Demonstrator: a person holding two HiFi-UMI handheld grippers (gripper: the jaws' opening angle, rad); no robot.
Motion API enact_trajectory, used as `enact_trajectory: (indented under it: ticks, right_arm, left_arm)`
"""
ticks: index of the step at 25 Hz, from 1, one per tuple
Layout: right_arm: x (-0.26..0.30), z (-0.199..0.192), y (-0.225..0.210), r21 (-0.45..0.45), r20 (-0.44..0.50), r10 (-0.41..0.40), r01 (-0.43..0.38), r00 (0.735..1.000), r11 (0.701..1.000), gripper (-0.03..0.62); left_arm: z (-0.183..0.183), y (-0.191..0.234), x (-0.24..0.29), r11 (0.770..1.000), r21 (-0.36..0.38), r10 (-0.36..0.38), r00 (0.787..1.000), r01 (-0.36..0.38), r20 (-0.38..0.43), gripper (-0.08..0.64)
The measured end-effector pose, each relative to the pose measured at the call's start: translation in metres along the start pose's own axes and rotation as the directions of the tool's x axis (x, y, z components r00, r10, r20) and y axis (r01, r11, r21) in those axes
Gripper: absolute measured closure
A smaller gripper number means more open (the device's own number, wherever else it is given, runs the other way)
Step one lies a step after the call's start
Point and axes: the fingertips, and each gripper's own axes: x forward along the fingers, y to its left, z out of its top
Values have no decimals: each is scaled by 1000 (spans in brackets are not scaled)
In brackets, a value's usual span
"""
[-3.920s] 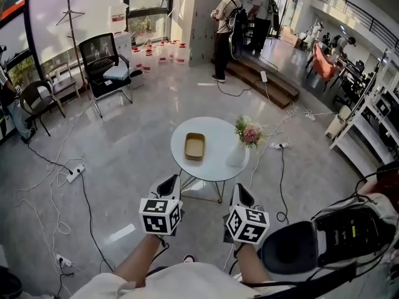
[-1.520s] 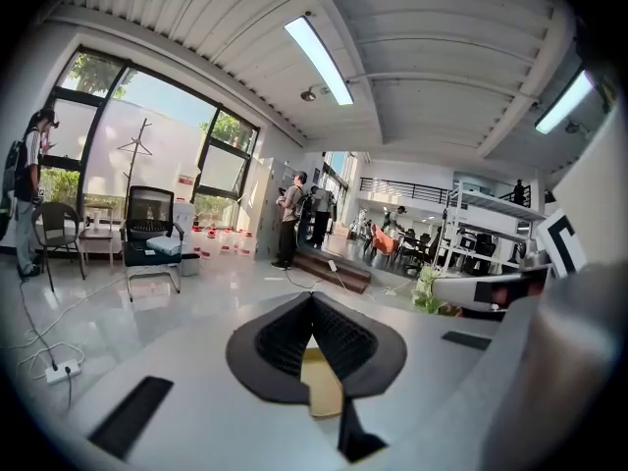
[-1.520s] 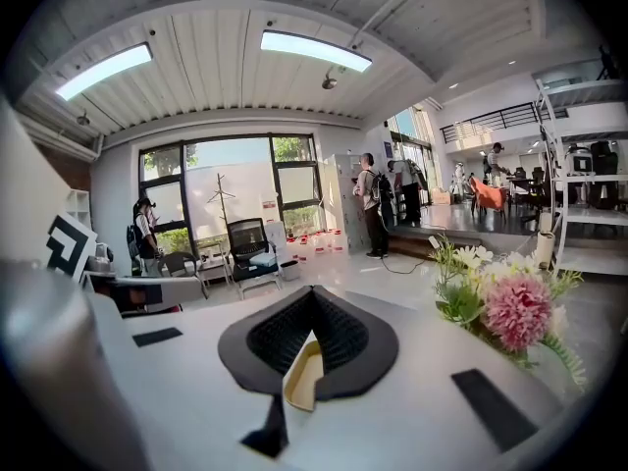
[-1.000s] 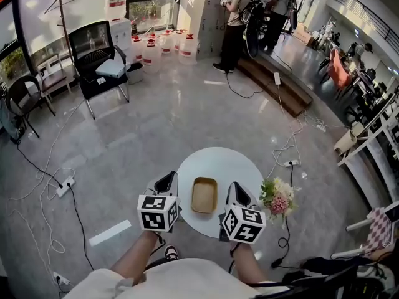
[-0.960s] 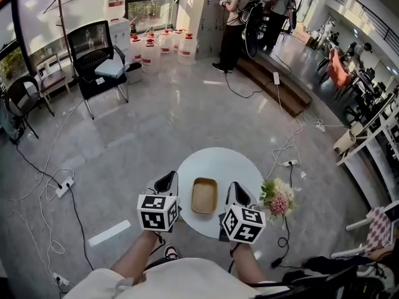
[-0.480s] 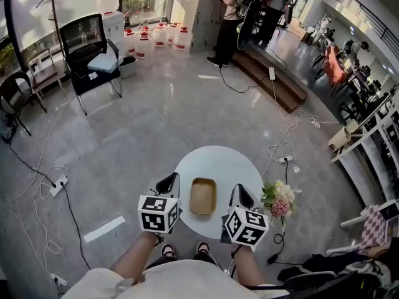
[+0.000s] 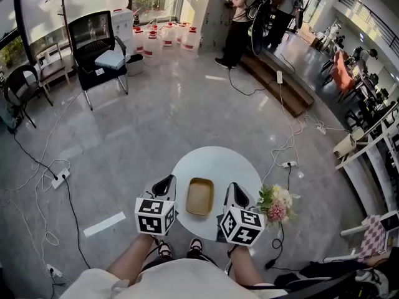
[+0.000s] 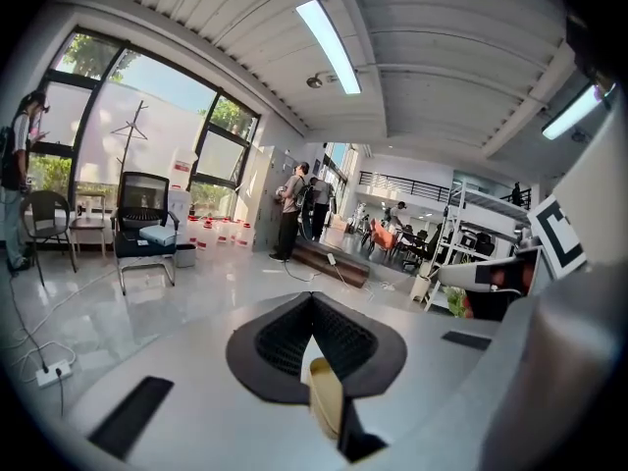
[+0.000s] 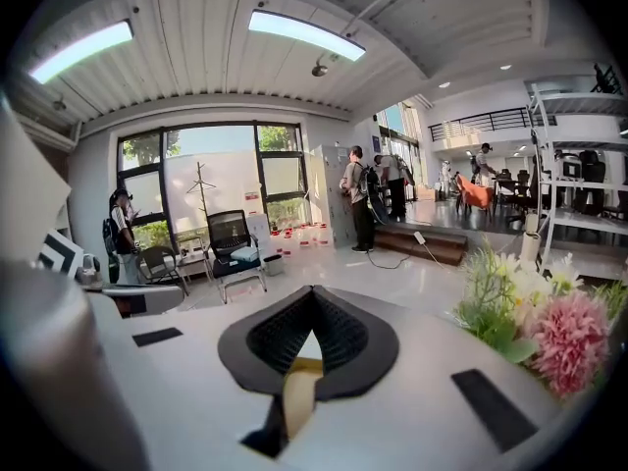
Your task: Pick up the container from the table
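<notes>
While I am standing over the round white tabletop (image 7: 218,164), the shallow tan container (image 7: 200,196) is lying on it between my left claw (image 7: 164,185) and right claw (image 7: 232,192); I am holding both with jaws together, apparently not touching it.

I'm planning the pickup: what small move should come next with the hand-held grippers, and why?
Probably open the right hand-held gripper: its jaws are together, and the container lies untouched on the table between it and the left hand-held gripper.
</notes>
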Motion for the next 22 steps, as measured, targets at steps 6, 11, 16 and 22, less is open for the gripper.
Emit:
enact_trajectory:
  ticks: [6,11,16,22]
  right_arm:
    - [5,-18,-4,4,-49,31,-31,998,1000,568]
    - [9,-20,-12,3,-62,42,-42,997,999,568]
    - [14,-26,-12,7,-75,64,-63,995,998,568]
    - [19,-45,-13,24,-116,70,-67,991,997,568]
  left_arm:
    - [0,-1,-1,999,4,42,999,-42,1,543]
    - [-10,-2,-5,997,9,74,997,-73,-23,544]
    - [-20,1,-6,995,7,97,995,-97,-39,543]
    - [-43,2,-8,994,-6,112,989,-113,-92,543]
